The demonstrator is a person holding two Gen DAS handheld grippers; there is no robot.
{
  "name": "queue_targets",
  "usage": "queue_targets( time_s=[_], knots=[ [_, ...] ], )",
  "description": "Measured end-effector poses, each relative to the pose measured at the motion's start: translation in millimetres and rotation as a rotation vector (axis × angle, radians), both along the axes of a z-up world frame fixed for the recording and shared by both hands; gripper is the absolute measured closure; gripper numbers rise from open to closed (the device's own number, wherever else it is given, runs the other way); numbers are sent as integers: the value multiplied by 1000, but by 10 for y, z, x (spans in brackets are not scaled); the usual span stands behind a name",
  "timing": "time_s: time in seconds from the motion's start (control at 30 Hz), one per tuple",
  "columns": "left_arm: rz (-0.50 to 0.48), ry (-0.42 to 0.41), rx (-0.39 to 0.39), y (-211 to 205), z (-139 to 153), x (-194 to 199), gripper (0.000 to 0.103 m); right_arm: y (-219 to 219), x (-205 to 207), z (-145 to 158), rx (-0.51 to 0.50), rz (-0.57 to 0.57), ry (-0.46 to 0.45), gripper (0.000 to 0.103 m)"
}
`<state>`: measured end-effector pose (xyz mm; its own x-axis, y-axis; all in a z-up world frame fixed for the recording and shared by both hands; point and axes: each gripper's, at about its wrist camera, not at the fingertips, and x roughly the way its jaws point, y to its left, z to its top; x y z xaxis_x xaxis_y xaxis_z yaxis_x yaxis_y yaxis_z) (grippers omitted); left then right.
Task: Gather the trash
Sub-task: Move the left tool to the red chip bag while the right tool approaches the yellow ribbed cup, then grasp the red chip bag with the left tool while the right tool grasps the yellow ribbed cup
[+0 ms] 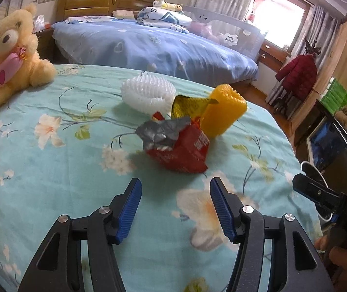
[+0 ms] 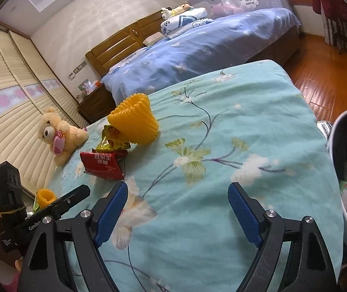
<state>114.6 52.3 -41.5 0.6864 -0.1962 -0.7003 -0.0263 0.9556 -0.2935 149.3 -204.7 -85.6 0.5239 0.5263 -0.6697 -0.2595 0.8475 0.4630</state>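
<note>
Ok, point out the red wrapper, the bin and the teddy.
red wrapper [image 1: 185, 150], left wrist view, red side panel
bin [image 2: 336, 150], right wrist view, outer wall
teddy [image 1: 10, 48], left wrist view, chest

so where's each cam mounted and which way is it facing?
Left wrist: on the left tongs, aimed down across the floral bedspread at the red wrapper; both open fingers show, right tongs at the right edge.
Right wrist: on the right tongs, aimed across the same bed, trash bin at right; open fingers show, left tongs at lower left.
Shared: red wrapper, yellow foam net, teddy bear, blue bed.
</note>
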Motion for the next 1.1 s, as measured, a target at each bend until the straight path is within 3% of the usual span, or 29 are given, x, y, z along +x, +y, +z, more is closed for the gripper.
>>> queue_targets(
  time_s=[0.37,0.43,0.5,0.7,1.0,1.1],
  knots=[
    [-15,25,-15,96,-104,422,47,310,333,-48,2,76,-5,18],
    [-18,19,-20,103,-113,449,51,343,381,-66,6,81,0,18],
    [-31,17,-24,99,-129,483,68,375,426,-84,6,85,4,18],
    [-54,-1,-31,112,-178,569,90,507,554,-120,11,113,7,18],
    [-45,-12,-62,214,-198,437,95,879,741,-164,-14,172,-10,21],
    [-43,-11,-67,238,-201,405,95,997,783,-176,-36,185,-19,34]
  ],
)
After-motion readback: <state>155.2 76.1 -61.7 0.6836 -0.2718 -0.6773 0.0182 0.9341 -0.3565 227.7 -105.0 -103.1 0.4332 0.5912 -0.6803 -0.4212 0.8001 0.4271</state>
